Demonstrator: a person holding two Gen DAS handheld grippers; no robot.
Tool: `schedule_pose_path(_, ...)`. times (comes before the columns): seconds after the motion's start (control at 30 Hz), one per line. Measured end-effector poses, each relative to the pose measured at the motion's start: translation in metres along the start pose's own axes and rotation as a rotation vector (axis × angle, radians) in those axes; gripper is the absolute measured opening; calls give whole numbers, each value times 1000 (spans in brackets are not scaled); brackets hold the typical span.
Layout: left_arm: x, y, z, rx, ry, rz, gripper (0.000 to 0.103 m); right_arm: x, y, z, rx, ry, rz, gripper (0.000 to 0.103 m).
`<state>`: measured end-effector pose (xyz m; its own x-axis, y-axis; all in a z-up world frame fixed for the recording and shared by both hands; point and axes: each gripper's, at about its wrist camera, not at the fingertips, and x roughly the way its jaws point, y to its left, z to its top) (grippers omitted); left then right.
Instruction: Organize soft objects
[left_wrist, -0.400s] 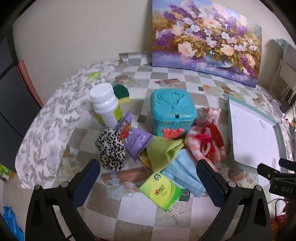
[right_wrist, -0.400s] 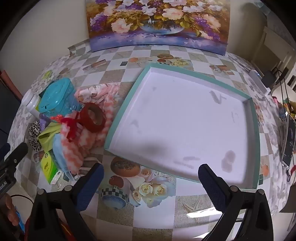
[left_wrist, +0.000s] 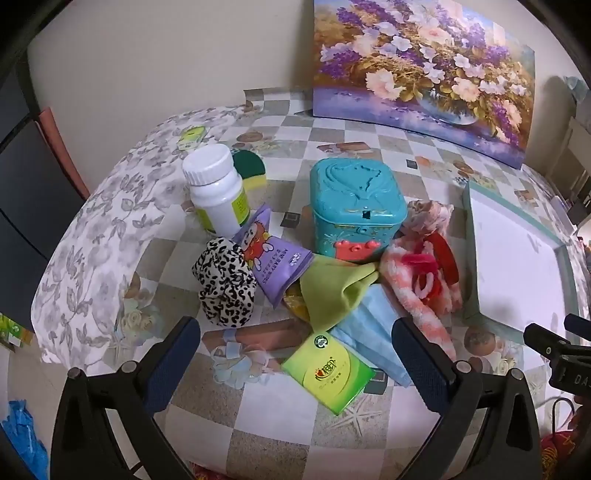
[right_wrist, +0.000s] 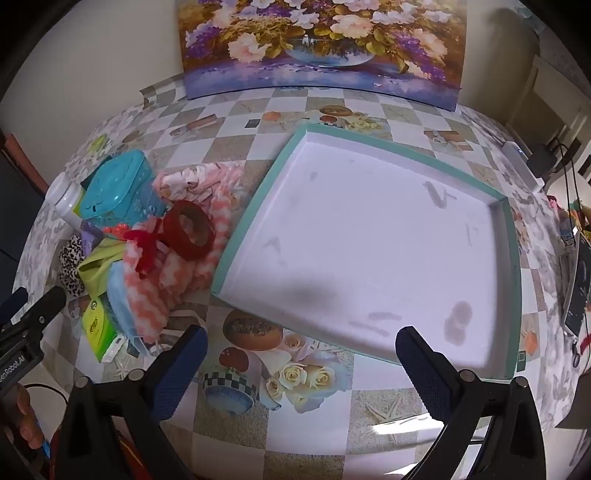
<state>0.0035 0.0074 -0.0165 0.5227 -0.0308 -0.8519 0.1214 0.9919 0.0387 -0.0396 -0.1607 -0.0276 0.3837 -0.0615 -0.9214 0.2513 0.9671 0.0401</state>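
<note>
A heap of soft things lies on the table: a leopard-print scrunchie (left_wrist: 223, 282), a purple wipes pack (left_wrist: 275, 264), a lime cloth (left_wrist: 334, 291), a blue face mask (left_wrist: 369, 332), a green tissue pack (left_wrist: 327, 373) and a pink fuzzy sock (left_wrist: 417, 291) with a red ribbon. My left gripper (left_wrist: 295, 343) hovers open just in front of the heap, holding nothing. My right gripper (right_wrist: 301, 350) hangs open over the near edge of a white tray with a teal rim (right_wrist: 515, 258). The sock (right_wrist: 155, 295) and a red ring (right_wrist: 190, 230) lie left of that tray.
A teal tin box (left_wrist: 354, 210), a white pill bottle (left_wrist: 218, 188) and a green-yellow sponge (left_wrist: 251, 168) stand behind the heap. A flower painting (left_wrist: 424, 70) leans on the back wall. Cables and a power strip (right_wrist: 524, 164) lie at the right table edge.
</note>
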Motion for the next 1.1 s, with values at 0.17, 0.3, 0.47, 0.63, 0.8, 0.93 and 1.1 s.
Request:
schedule_pose_path(0.17, 1, 3, 3, -4, 3, 8, 103, 5, -10, 0, -16, 2, 19, 103)
schedule_pose_path(0.3, 1, 3, 1, -8, 1, 22, 103, 5, -10, 0, -15, 3, 18, 103)
schedule_pose_path(0.47, 1, -2, 0, -6, 6, 38, 103, 5, -10, 1, -17, 3, 18, 103)
schedule_pose_path(0.63, 2, -3, 0, 4, 7, 47, 103, 5, -7, -1, -19, 1, 18, 103)
schedule_pose_path(0.8, 2, -4, 0, 14, 11, 52, 103, 5, -8, 0, -19, 4, 18, 103)
schedule_pose_path(0.93, 2, -5, -1, 20, 11, 54, 103, 4, -8, 0, -20, 4, 19, 103)
schedule_pose_path(1.1, 2, -5, -1, 21, 11, 55, 103, 4, -8, 0, -20, 5, 20, 103)
